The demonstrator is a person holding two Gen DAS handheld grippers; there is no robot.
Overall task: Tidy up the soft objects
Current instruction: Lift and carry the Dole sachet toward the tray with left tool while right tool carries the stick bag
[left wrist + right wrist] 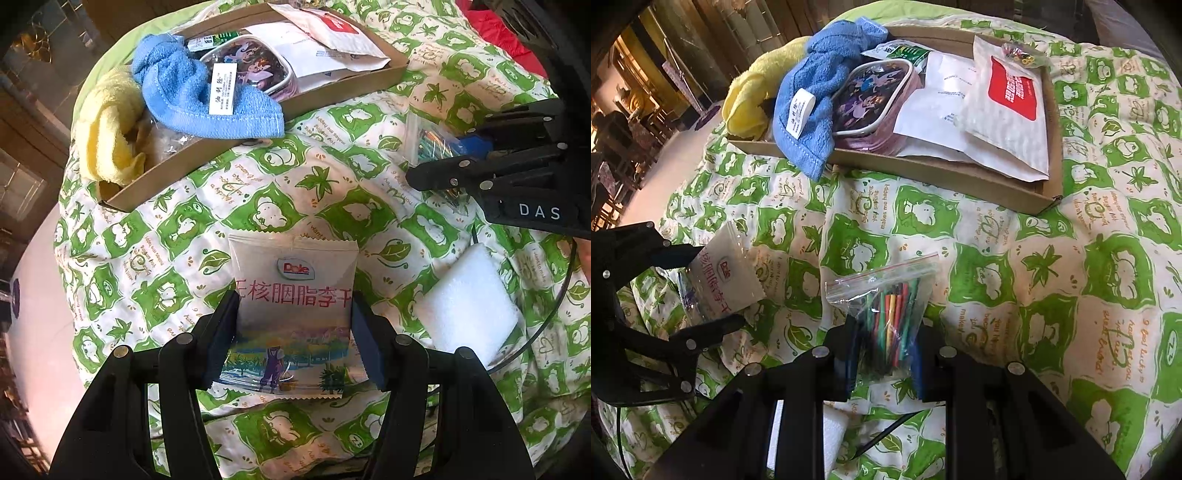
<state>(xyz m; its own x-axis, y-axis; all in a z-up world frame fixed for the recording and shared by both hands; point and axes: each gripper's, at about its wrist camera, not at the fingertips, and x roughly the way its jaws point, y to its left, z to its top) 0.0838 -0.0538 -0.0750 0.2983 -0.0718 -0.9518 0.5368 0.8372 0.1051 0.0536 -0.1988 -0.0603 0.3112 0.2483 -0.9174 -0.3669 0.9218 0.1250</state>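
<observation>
My left gripper (pixel 295 304) is shut on a white Dole snack packet (pixel 293 266), its pads pressing the packet's two side edges just above the green-and-white quilt (pixel 184 229). In the right wrist view the same packet (pixel 727 273) hangs in the left gripper (pixel 716 288) at the left. My right gripper (pixel 886 332) is shut on a clear zip bag of coloured sticks (pixel 886 291), lifted a little off the quilt. From the left wrist view, the right gripper (pixel 443 155) and its bag (pixel 424 136) are at the right.
A shallow cardboard tray (pixel 942 177) lies at the back with a blue towel (pixel 812 110), a yellow towel (pixel 750 99), a purple pouch (pixel 871 96) and white mailers (pixel 1008 110). A white foam block (pixel 465 302) and a black cable (pixel 554 314) lie near the grippers.
</observation>
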